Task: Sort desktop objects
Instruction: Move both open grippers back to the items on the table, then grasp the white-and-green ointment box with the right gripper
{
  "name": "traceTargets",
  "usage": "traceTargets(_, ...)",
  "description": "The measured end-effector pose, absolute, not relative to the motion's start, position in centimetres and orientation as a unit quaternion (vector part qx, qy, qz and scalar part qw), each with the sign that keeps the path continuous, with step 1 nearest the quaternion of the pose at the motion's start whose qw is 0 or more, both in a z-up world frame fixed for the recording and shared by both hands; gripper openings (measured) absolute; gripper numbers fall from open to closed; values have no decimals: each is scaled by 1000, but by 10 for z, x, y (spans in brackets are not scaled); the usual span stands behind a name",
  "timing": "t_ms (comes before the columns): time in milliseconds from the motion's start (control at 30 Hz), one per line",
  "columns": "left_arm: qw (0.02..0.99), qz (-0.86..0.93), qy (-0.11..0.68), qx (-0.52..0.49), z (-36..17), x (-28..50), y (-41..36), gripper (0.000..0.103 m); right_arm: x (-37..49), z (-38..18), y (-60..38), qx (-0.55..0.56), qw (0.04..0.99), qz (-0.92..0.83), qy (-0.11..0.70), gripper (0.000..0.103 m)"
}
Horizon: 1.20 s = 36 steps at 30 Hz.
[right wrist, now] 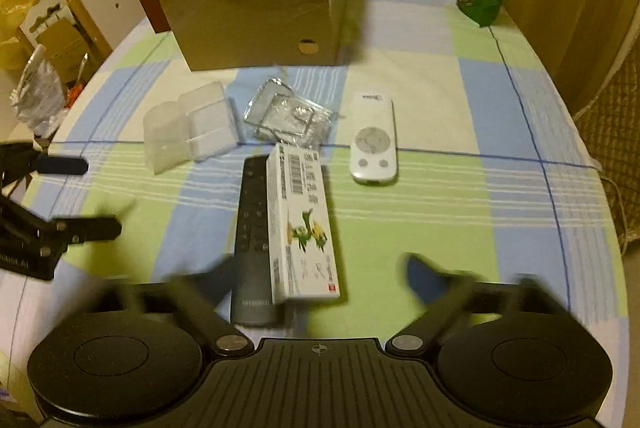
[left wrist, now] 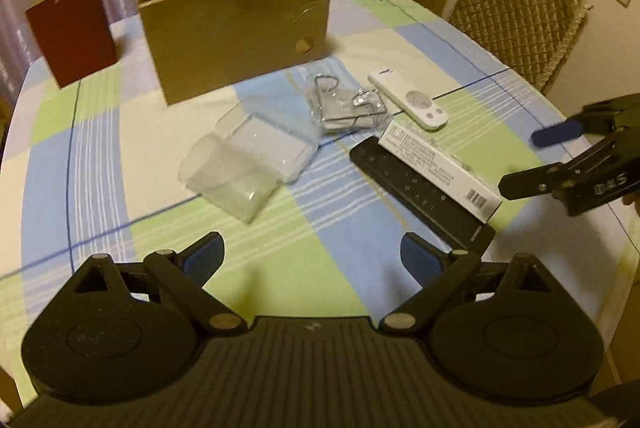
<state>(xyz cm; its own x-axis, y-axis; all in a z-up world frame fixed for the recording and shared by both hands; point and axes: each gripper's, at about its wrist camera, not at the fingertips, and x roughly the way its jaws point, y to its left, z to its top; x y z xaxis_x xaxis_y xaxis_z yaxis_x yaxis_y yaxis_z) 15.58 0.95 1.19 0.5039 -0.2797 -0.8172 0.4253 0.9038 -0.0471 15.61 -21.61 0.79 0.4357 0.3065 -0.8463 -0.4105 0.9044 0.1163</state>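
Right wrist view: right gripper is hovering open, empty, over a white carton lying on a black remote; left gripper is gaping empty above the surface near clear containers.

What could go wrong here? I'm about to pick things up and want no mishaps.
The white carton lies partly on the black remote, so lifting either may drag or tip the other. The clear plastic trays look light and slippery, so the open left hand-held gripper may squash or lose them. The right hand-held gripper is blurred, so a rushed grab could miss.
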Motion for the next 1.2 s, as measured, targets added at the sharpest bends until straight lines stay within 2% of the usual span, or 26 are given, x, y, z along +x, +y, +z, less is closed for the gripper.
traceTargets(400, 870, -144, 466, 74, 22, 139, 6, 94, 178, -22, -224, 0, 816, 282, 505, 98)
traceTargets(467, 870, -134, 468, 75, 23, 138, 7, 94, 182, -26, -225, 9, 812, 288, 508, 91)
traceTargets(500, 870, -128, 470, 75, 23, 137, 7, 94, 185, -27, -226, 13, 810, 291, 509, 79)
traceTargets(733, 868, -121, 477, 74, 21, 131, 3, 95, 198, -37, -233, 44, 794, 309, 522, 78)
traceTargets(767, 867, -121, 478, 73, 21, 130, 2, 95, 200, -39, -234, 49, 792, 310, 524, 75)
traceTargets(800, 867, -121, 478, 74, 21, 130, 1, 95, 201, -40, -234, 55, 789, 311, 527, 67)
traceTargets(833, 867, -122, 476, 77, 22, 130, 0, 95, 203, -41, -235, 60, 787, 311, 530, 65)
traceTargets(1067, 868, -122, 476, 76, 22, 134, 0, 95, 206, -42, -235, 70, 783, 310, 534, 65)
traceTargets(1100, 867, -122, 476, 75, 22, 135, 1, 95, 206, -42, -235, 69, 783, 310, 535, 61)
traceTargets(1133, 867, -123, 477, 75, 22, 135, 1, 95, 207, -42, -234, 69, 783, 309, 536, 47)
traceTargets(1200, 867, -124, 476, 72, 22, 136, 1, 95, 207, -42, -234, 68, 782, 307, 538, 44)
